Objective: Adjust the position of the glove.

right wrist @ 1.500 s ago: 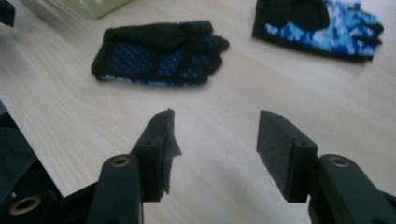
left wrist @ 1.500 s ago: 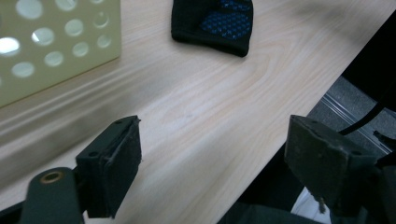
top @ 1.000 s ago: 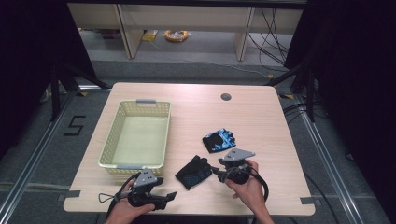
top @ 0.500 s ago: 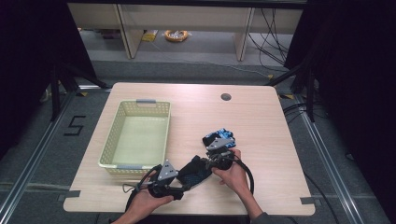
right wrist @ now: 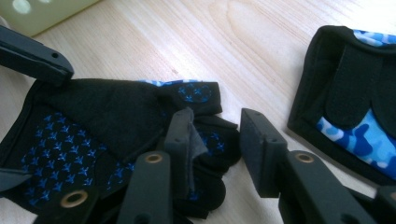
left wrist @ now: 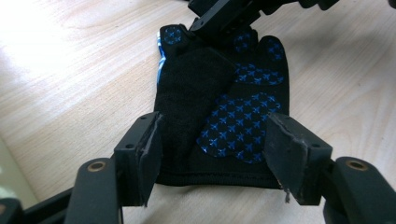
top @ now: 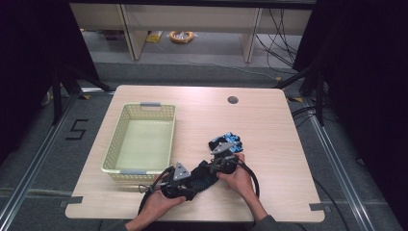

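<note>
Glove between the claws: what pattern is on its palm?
Small blue crosses on the black glove, clearest in the left gripper view.

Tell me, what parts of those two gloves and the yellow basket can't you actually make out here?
- Palm-up glove: fingertips, left gripper view, hidden by the right hand-held gripper.
- Camouflage glove: far part, right gripper view, cut off by the frame edge.
- Basket: mesh detail, high view, too small.
</note>
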The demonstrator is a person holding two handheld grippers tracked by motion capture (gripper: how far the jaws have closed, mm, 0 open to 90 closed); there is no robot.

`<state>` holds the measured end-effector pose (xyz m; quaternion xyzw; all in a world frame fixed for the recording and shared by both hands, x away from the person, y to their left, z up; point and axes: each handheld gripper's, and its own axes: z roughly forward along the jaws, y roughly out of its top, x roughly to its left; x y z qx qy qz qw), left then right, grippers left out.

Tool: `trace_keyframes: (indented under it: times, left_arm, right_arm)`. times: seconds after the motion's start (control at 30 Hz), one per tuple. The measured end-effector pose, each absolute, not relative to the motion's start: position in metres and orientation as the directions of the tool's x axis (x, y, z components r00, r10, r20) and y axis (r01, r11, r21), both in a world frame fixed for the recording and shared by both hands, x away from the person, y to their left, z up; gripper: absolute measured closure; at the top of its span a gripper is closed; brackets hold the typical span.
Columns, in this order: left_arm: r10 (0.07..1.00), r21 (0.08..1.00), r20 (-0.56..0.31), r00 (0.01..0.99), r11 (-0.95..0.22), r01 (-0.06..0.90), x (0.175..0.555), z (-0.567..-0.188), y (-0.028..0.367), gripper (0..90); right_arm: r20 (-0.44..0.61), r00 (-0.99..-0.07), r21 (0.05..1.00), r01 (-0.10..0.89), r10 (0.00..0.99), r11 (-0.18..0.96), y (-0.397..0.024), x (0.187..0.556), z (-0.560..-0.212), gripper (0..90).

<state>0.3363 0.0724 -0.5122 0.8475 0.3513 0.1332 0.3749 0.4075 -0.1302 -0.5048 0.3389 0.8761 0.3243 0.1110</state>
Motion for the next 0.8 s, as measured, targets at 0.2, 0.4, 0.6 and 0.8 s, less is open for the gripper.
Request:
trace_keyframes:
  times: [0.2, 0.4, 0.6, 0.8]
  left_arm:
    - [0.662, 0.745, 0.010, 0.749, -0.505, 0.436, 0.332, -0.512, 0.071, 54.9]
    - [0.652, 0.751, 0.058, 0.756, -0.527, 0.397, 0.336, -0.512, 0.077, 85.6]
    - [0.639, 0.759, 0.063, 0.767, -0.529, 0.378, 0.332, -0.510, 0.074, 88.5]
    - [0.617, 0.785, 0.074, 0.783, -0.521, 0.336, 0.327, -0.501, 0.070, 89.4]
  right_arm:
    - [0.057, -0.751, 0.636, 0.535, 0.658, 0.556, -0.134, 0.403, -0.503, 81.1]
    - [0.084, -0.746, 0.649, 0.544, 0.661, 0.532, -0.140, 0.397, -0.502, 86.0]
    - [0.126, -0.724, 0.663, 0.570, 0.678, 0.485, -0.150, 0.384, -0.495, 86.4]
    - [0.196, -0.684, 0.709, 0.594, 0.703, 0.380, -0.160, 0.358, -0.484, 86.5]
